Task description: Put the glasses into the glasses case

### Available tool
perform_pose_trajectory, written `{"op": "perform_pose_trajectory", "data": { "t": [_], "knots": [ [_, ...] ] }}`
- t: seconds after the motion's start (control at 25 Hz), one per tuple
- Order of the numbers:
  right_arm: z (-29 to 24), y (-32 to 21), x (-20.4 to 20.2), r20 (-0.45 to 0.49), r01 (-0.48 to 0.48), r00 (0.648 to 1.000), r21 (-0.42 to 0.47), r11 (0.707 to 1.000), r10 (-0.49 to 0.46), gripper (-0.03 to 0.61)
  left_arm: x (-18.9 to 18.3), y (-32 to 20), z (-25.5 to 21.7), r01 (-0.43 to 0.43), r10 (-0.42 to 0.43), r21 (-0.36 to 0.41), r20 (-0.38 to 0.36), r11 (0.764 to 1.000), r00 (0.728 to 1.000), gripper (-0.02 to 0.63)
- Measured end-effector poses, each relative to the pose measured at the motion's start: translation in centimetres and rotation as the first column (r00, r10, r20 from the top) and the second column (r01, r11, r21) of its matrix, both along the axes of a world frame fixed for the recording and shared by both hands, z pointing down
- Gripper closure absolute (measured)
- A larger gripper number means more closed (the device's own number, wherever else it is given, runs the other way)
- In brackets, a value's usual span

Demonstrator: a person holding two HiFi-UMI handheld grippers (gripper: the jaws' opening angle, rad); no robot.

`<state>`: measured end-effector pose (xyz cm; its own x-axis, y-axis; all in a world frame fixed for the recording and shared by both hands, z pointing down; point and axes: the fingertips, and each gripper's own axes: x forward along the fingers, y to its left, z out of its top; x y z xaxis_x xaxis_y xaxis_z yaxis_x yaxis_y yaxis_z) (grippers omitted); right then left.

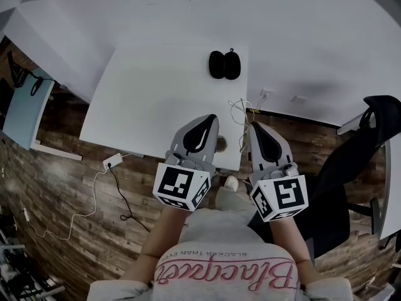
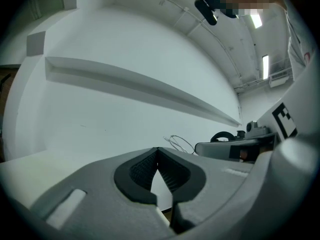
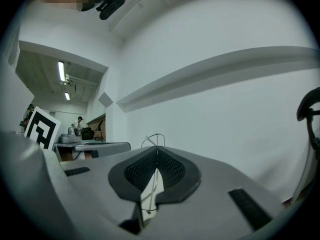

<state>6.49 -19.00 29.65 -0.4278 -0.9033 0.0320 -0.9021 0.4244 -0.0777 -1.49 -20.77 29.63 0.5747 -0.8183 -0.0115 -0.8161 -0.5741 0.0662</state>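
Observation:
A black glasses case (image 1: 224,64) lies open in two halves at the far side of the white table (image 1: 156,99). Thin wire-framed glasses (image 1: 242,115) rest at the table's near right edge. My left gripper (image 1: 209,119) hovers shut over the near edge, just left of the glasses. My right gripper (image 1: 254,126) is shut too, just right of them. In the left gripper view the pads (image 2: 158,151) meet with nothing between, and the glasses (image 2: 178,142) show beyond. In the right gripper view the wire frame (image 3: 156,136) rises just past the closed tips (image 3: 157,149).
A black office chair (image 1: 369,143) stands to the right of the table. A white power strip (image 1: 113,162) and cables lie on the wooden floor at the left. Another desk (image 1: 25,105) is at far left. A white wall backs the table.

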Motion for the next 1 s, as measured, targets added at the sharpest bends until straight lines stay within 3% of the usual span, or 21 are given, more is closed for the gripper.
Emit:
{"op": "perform_pose_trajectory", "data": {
  "t": [0.56, 1.0],
  "knots": [
    [0.3, -11.8, 3.6, 0.022, 0.070, 0.997, -0.034, 0.997, -0.069, 0.566, 3.0, -11.2, -0.5, 0.086, -0.087, 0.017, 0.064, 0.996, 0.994, 0.609],
    [3.0, -19.2, 2.7, 0.025, 0.069, 0.997, -0.099, 0.993, -0.067, 0.566, 3.2, -18.6, 1.7, 0.056, -0.054, -0.013, 0.125, 0.998, 0.991, 0.609]
  ]
}}
